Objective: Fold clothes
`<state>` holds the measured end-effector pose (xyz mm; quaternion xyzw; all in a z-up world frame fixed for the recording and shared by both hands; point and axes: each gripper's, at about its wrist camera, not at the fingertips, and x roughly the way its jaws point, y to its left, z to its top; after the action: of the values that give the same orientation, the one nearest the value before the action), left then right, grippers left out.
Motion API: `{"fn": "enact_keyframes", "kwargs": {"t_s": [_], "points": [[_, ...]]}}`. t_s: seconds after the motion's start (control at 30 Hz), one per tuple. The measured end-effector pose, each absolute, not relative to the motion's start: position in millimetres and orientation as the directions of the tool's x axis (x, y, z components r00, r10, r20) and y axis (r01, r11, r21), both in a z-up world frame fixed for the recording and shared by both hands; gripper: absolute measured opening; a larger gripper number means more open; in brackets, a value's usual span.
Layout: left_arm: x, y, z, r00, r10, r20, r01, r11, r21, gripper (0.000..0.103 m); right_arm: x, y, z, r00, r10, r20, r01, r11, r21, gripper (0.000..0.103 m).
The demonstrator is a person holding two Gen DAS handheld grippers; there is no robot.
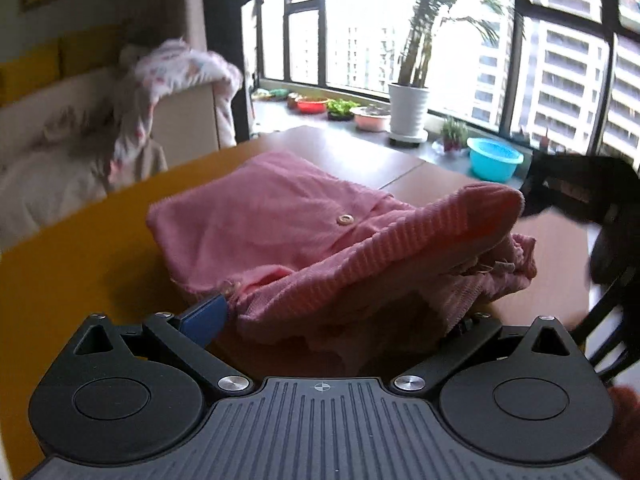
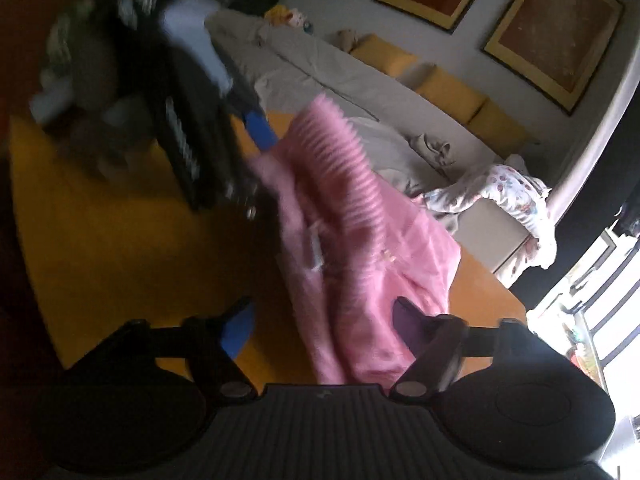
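A pink knit cardigan (image 1: 280, 220) with a wooden button (image 1: 345, 220) lies bunched on the yellow table (image 1: 60, 280), its ribbed hem (image 1: 420, 232) lifted. My left gripper (image 1: 336, 318) is open at the near edge; the cloth drapes over the gap, beside the blue left finger (image 1: 204, 316), and hides the right finger. The black body of the right gripper (image 1: 592, 188) is at the cardigan's far right. In the blurred right wrist view my right gripper (image 2: 326, 326) is open, the cardigan (image 2: 372, 260) reaching between its fingers, and the left gripper's body (image 2: 192, 140) is beyond it.
A sofa with a beige cover (image 2: 320, 68), yellow cushions (image 2: 452, 92) and a patterned garment (image 1: 176, 72) stands past the table. The windowsill holds a white plant pot (image 1: 408, 112) and a blue basin (image 1: 494, 160). A dark chair (image 1: 604, 320) is at the right.
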<state>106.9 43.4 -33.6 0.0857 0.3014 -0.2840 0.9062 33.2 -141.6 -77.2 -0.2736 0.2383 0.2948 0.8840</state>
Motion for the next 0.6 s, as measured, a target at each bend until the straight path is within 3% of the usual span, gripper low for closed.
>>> {"fn": "enact_keyframes", "kwargs": {"t_s": [0.03,0.1,0.37,0.53,0.6], "points": [[108.0,44.5,-34.2,0.649,-0.470,-0.598,0.565,0.824,-0.034,0.103,36.0,-138.0,-82.0,0.721,0.375,-0.583,-0.644,0.673,-0.363,0.022],[97.5,52.0,-29.9,0.642,-0.489,-0.591,0.593,0.805,-0.021,0.103,47.8,-144.7,-66.1,0.701,0.399,-0.591,-0.646,0.705,-0.292,0.022],[45.5,59.3,-22.3,0.720,-0.481,-0.500,0.643,0.733,0.221,0.103,72.8,-158.4,-9.9,0.617,0.431,-0.658,-0.647,0.754,-0.114,0.021],[39.0,27.0,-31.6,0.814,-0.449,-0.368,0.578,0.685,0.443,0.103,53.3,-163.7,7.7,0.584,0.435,-0.685,-0.688,0.713,-0.133,0.020],[46.3,20.5,-33.8,0.809,-0.465,-0.360,0.588,0.665,0.461,0.103,45.6,-163.6,14.2,0.571,0.434,-0.697,-0.712,0.684,-0.158,0.020]]}}
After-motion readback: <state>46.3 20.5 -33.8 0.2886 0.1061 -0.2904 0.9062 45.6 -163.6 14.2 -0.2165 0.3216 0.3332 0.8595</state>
